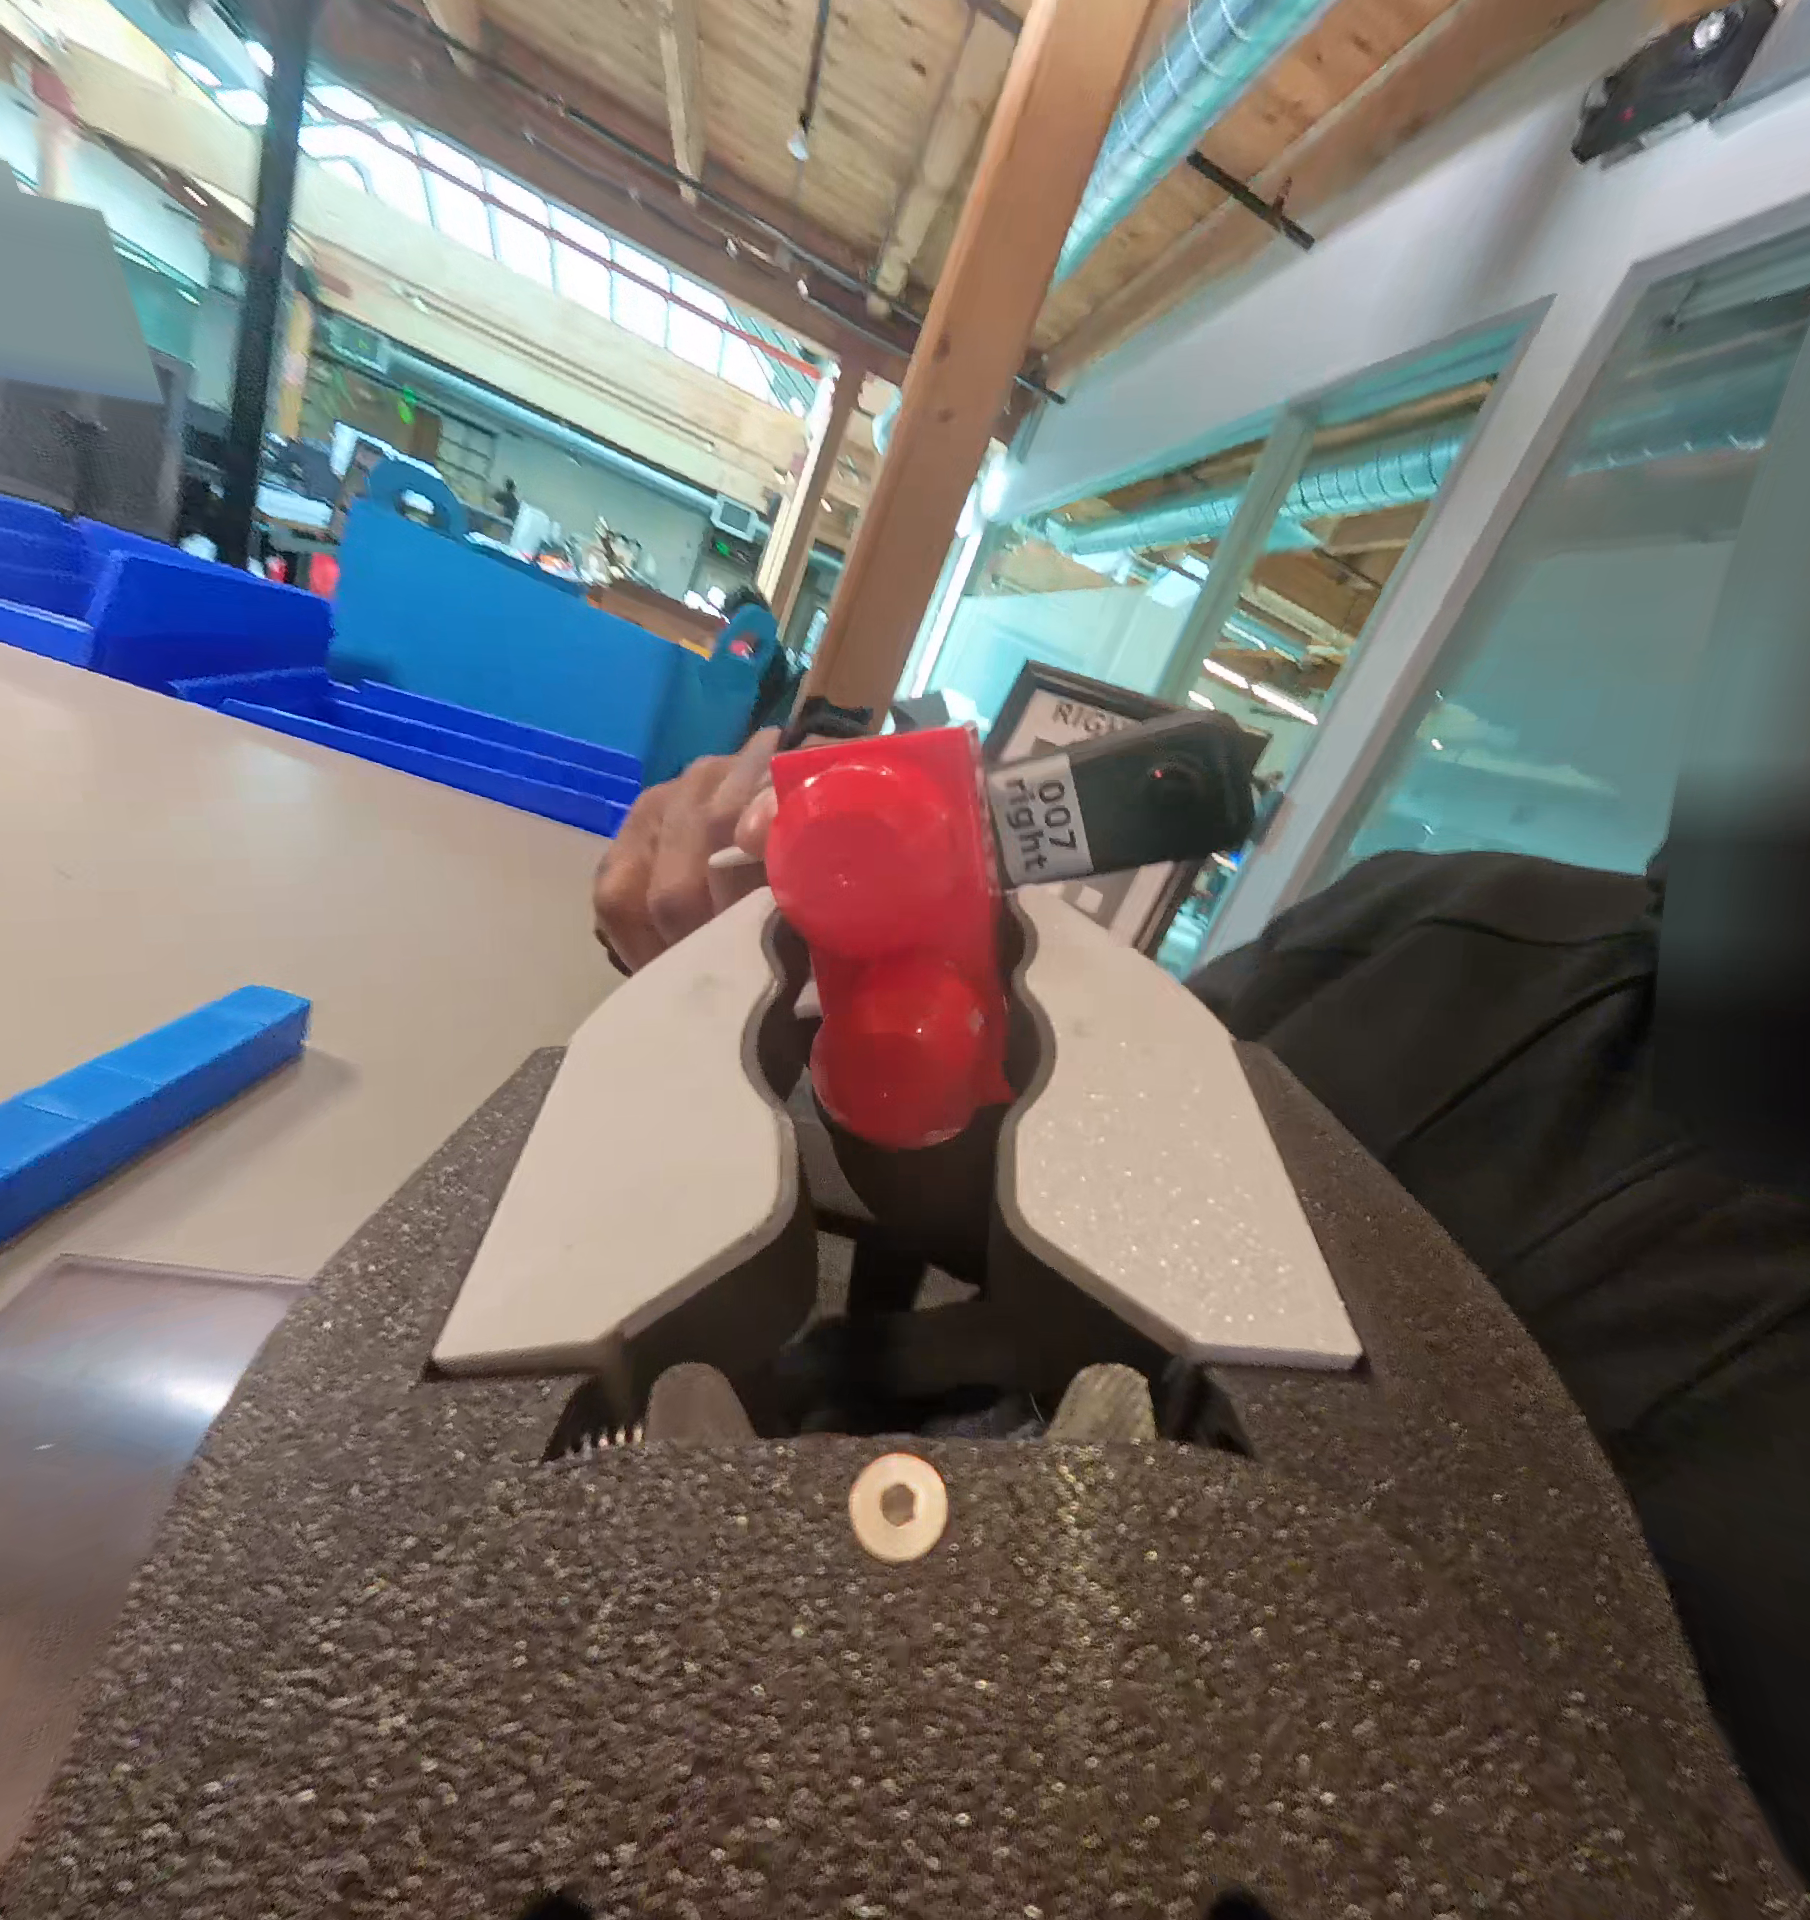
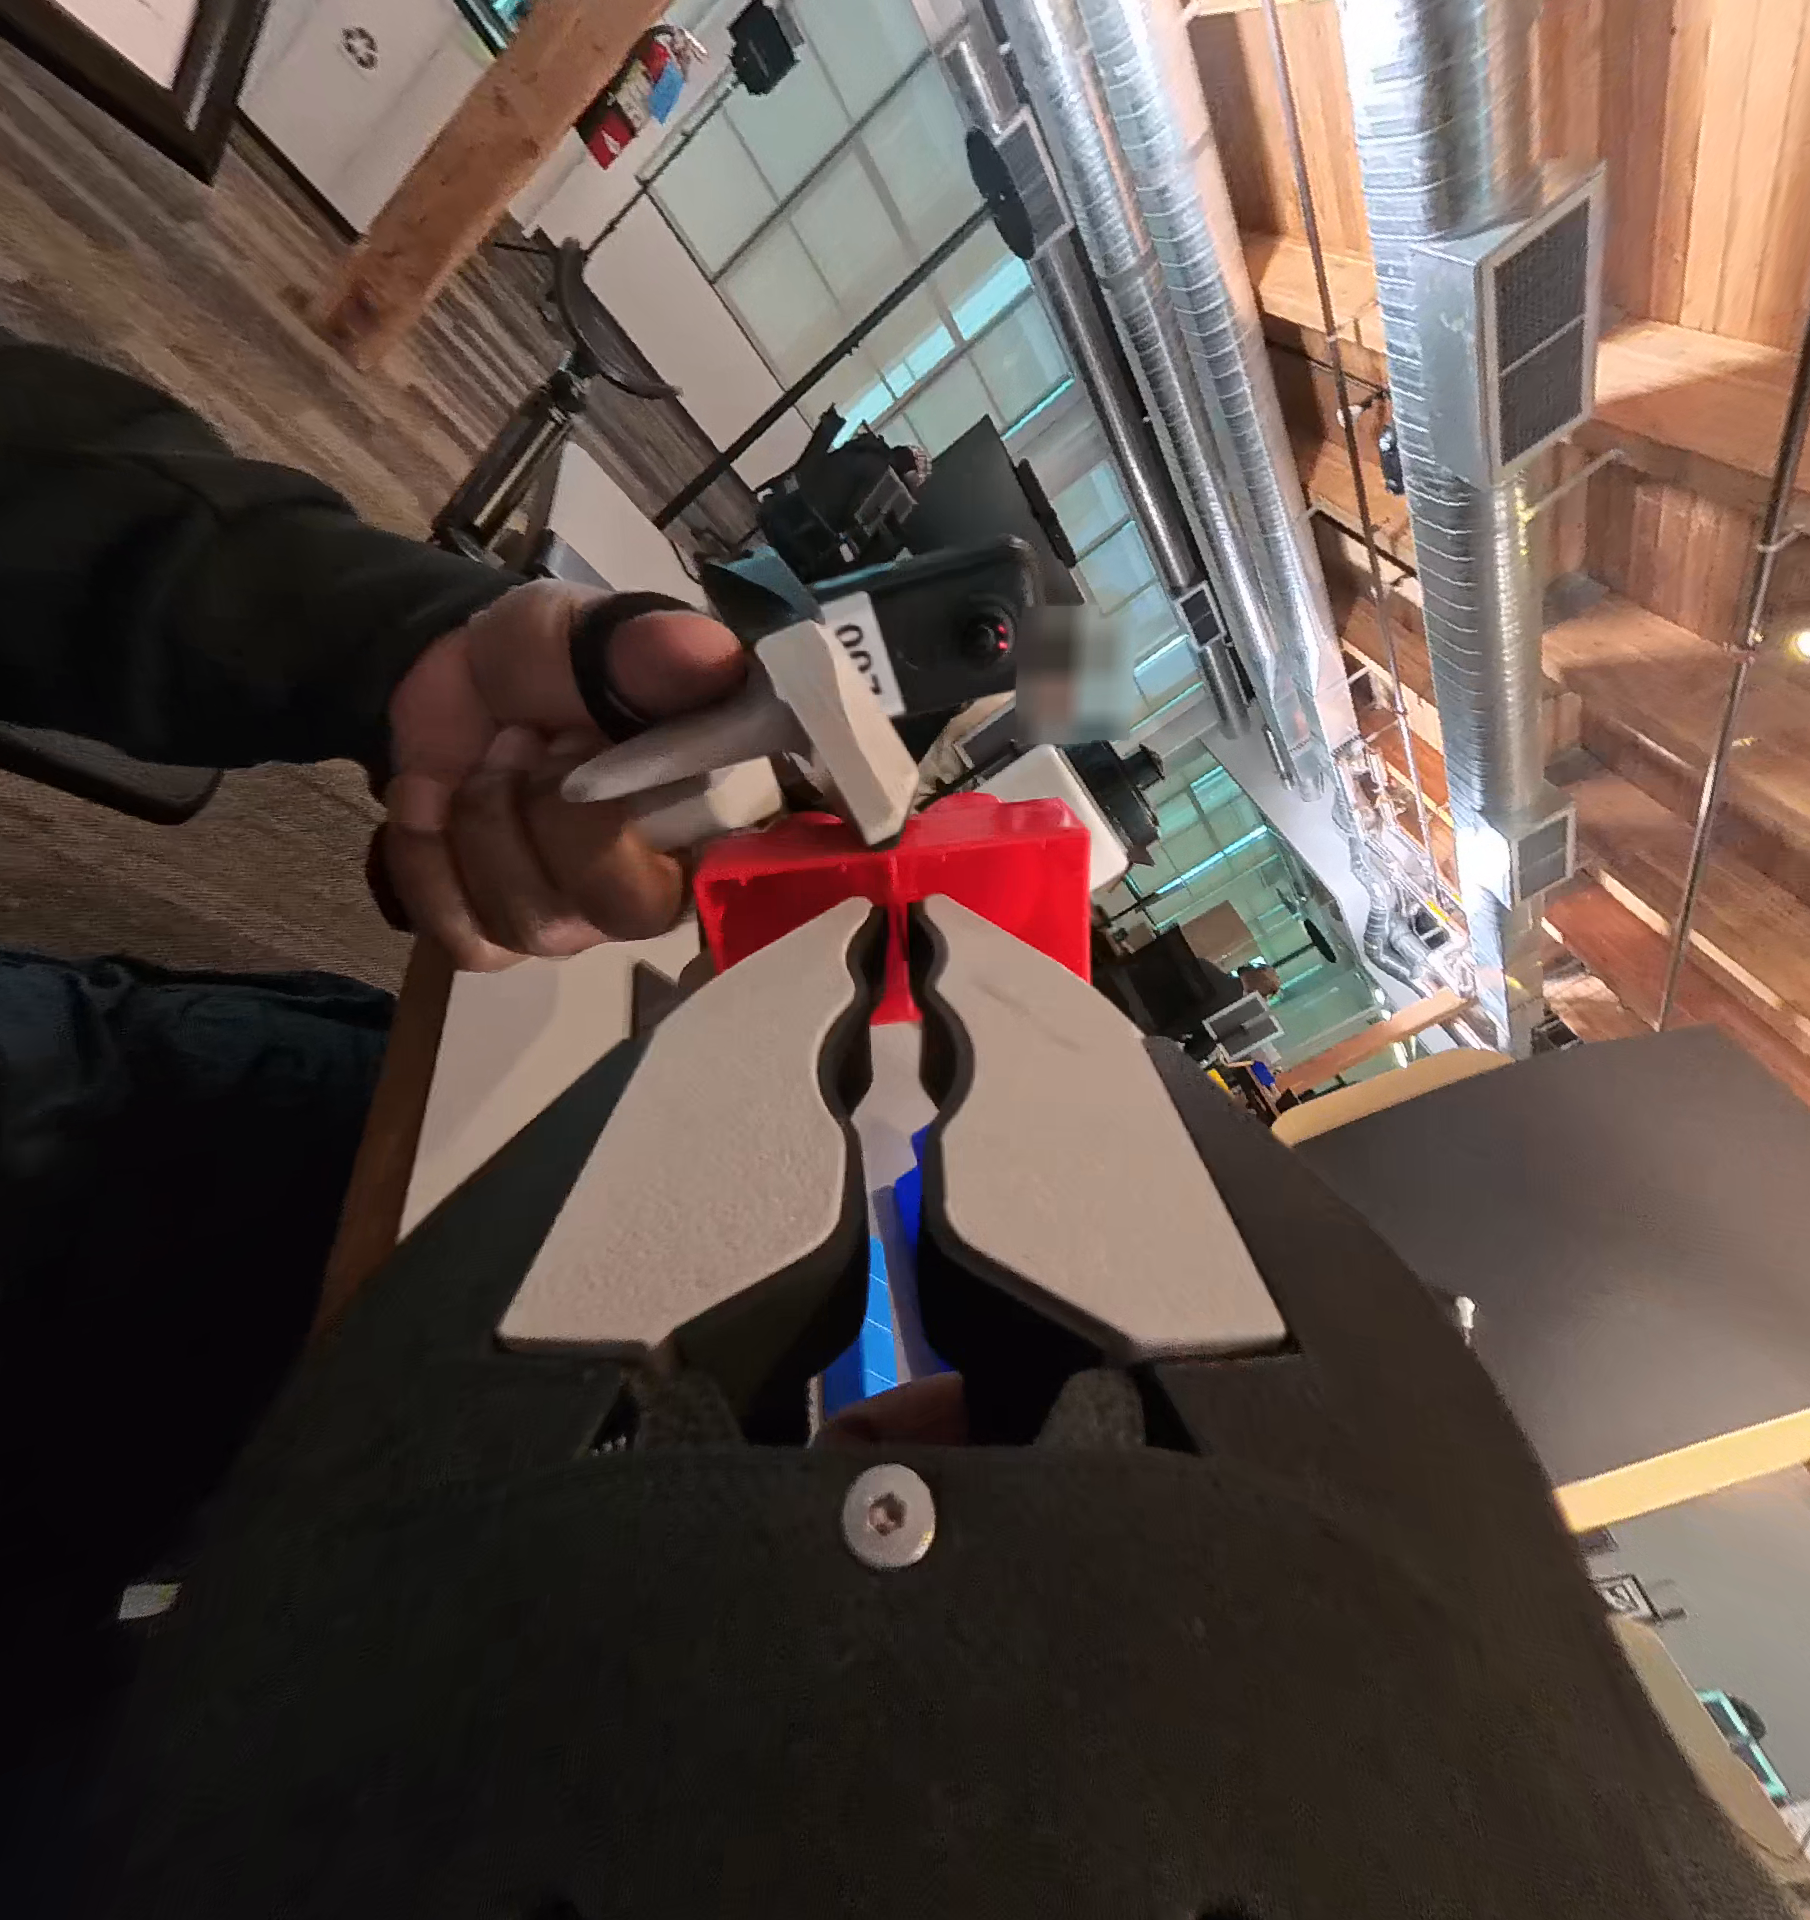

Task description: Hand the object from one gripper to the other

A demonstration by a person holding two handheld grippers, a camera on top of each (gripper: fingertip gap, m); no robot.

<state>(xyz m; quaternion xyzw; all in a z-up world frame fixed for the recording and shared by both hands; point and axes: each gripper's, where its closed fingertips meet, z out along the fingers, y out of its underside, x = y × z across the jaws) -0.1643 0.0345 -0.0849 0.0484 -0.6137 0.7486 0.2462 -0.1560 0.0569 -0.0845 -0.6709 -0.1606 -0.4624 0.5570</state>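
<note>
1. Red two-stud brick [image 1: 885, 935] held off the tabletop [image 1: 205, 894], between both tongs.
2. Left tongs [image 1: 896, 987] narrow, gripping the brick's sides, studs facing the camera.
3. Right tongs [image 2: 893, 935] nearly closed, pinching a thin rib on the brick's hollow underside [image 2: 974, 862].
4. Blue bar [image 1: 101, 1112] lies left of the left tongs.

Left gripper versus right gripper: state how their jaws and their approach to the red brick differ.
The left gripper has its jaws wide, flanking the red brick at its outer sides; the right gripper is nearly closed, pinching a thin rib in the hollow underside. The left gripper faces the two studs; the right gripper faces the open underside. Whether the left presses cannot be told. Both have grey fingers and meet at one brick.
</note>
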